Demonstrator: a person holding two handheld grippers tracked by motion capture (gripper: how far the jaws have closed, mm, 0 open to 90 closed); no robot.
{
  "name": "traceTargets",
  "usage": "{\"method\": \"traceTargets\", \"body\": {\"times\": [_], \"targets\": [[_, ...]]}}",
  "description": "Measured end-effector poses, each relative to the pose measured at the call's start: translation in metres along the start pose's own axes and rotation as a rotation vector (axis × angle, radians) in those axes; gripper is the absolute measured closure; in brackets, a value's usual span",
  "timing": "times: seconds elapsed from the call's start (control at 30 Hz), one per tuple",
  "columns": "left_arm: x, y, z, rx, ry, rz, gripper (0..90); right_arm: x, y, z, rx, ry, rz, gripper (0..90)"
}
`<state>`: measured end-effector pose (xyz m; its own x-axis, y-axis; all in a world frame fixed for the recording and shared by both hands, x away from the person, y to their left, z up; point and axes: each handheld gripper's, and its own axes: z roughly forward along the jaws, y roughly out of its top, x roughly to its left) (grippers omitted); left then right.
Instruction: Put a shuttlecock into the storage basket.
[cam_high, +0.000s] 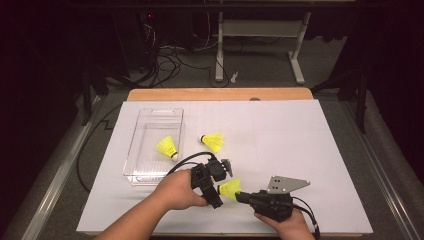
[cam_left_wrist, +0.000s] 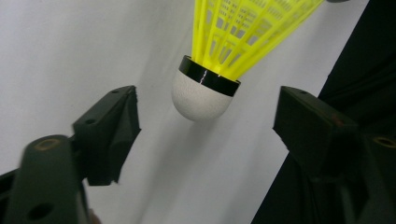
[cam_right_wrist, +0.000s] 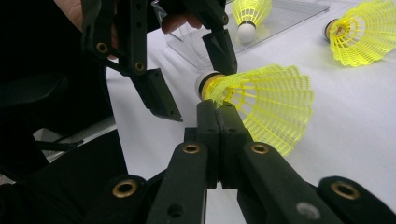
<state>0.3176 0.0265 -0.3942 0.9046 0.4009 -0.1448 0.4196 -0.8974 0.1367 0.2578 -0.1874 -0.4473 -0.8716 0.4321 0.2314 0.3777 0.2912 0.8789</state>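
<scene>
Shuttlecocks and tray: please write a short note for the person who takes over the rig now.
Right claw: shut on the held shuttlecock, gripping its skirt edge.
Left claw: open, jaws either side of its cork, not pressing.
One shuttlecock lies in the clear tray; another shuttlecock lies on the white table beside it.
Done: one in the tray.
Left, probably: finish the handover, then tray both.

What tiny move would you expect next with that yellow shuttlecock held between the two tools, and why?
Probably the left gripper closes on the cork tip of the shuttlecock. Its jaws stand apart on either side of the white cork without touching it, while the right gripper is shut on the yellow skirt. It looks like a handover, perhaps toward the clear tray, where one shuttlecock already lies.
</scene>
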Motion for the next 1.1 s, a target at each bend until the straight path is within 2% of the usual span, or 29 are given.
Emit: {"method": "traceTargets", "body": {"times": [0.1,0.47,0.77,0.9,1.0,1.1], "targets": [[0.0007,-0.0010,-0.0018,-0.009,-0.011,0.003,33.8,0.0002,0.0001,0.0012,0.001,0.006,0.001,90.0],[0.0021,-0.0013,-0.0022,-0.023,-0.014,0.012,48.8,0.0011,0.0005,0.0043,0.009,0.010,-0.004,90.0],[0.0013,-0.0008,-0.0010,-0.027,-0.009,0.009,55.5,0.0009,0.0008,0.0040,0.005,0.007,-0.003,90.0],[0.0023,-0.0018,-0.0018,-0.023,0.000,0.013,61.3,0.0007,0.0009,0.0038,0.005,0.004,-0.003,90.0],[0.0016,-0.0023,-0.0023,-0.027,0.015,0.017,62.2,0.0006,0.0007,0.0040,0.006,0.002,-0.003,90.0],[0.0013,-0.0022,-0.0013,-0.023,0.012,0.018,62.5,0.0005,0.0006,0.0044,0.009,0.001,-0.005,90.0]]}}
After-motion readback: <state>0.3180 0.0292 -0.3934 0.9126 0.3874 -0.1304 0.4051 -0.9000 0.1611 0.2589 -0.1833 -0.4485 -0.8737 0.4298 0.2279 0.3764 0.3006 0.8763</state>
